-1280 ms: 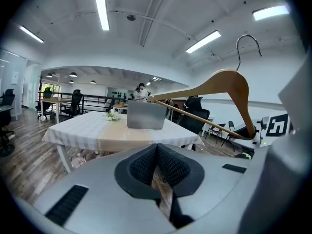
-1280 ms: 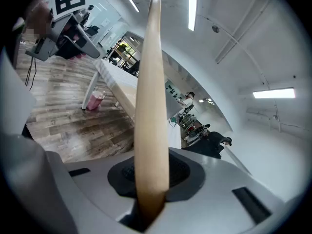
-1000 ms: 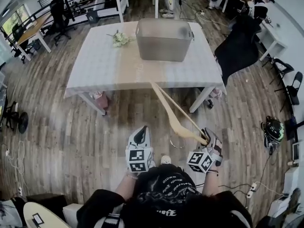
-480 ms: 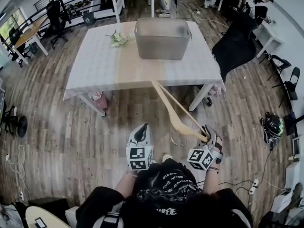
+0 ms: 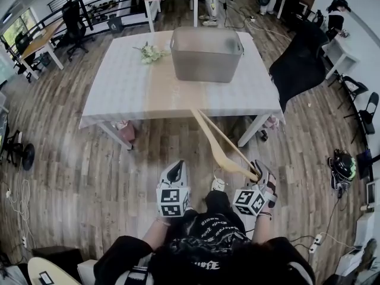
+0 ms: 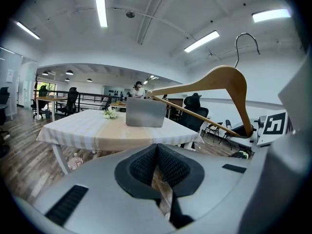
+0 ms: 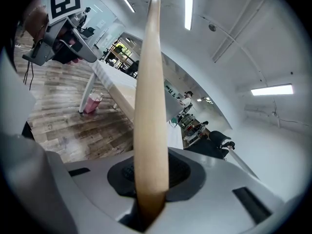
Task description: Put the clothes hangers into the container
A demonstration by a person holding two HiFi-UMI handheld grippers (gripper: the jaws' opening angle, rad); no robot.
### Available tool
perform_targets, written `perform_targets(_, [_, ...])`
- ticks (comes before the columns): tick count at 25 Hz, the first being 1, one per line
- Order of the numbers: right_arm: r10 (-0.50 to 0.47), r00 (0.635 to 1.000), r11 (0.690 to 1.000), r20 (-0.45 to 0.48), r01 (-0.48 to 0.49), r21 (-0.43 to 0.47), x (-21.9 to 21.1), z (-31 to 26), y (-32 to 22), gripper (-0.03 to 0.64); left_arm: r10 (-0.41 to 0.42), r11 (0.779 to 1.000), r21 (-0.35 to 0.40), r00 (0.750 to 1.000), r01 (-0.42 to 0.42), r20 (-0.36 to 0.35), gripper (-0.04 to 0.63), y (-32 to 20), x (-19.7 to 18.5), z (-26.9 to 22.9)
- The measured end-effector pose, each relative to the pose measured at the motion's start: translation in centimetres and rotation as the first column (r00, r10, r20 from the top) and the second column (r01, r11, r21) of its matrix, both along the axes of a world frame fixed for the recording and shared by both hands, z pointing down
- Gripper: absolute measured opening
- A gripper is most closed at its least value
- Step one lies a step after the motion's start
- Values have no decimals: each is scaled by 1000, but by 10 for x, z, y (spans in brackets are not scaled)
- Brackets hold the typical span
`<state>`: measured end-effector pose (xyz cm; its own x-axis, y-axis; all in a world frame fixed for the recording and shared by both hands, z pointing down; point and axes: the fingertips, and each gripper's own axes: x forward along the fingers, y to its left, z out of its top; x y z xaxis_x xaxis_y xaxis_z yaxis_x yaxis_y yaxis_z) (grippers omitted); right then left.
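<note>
A wooden clothes hanger (image 5: 221, 145) slants up from my right gripper (image 5: 259, 177), which is shut on one end of it; its other arm reaches toward the table's front edge. In the right gripper view the hanger (image 7: 151, 106) stands clamped between the jaws of that gripper (image 7: 150, 182). The grey container (image 5: 206, 53) sits on the far half of the white table (image 5: 119, 88). My left gripper (image 5: 176, 172) hangs beside the right one, shut and empty. The left gripper view shows its own pads (image 6: 146, 165) touching, with the hanger (image 6: 229, 82) and the container (image 6: 146, 112) beyond.
A small bunch of flowers (image 5: 151, 53) lies on the table left of the container. A black office chair (image 5: 298, 59) stands at the table's right side. Wooden floor separates me from the table; desks and chairs (image 5: 71, 19) stand behind it.
The person's foot has stepped forward toward the table. The right gripper keeps hold of the hanger and the left stays shut.
</note>
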<state>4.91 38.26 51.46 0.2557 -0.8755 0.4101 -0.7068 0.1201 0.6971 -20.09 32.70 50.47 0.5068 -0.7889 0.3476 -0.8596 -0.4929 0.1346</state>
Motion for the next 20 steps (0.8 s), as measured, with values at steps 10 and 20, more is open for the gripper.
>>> perform_targets(10, [-71, 997, 997, 28, 70, 31, 86, -1, -122, 71, -80, 996, 27, 997, 79, 17, 21, -101, 75, -10])
perform_targets(20, [-142, 989, 989, 32, 140, 41, 176, 3, -211, 71, -131, 991, 20, 991, 130, 19, 20, -168, 171, 2])
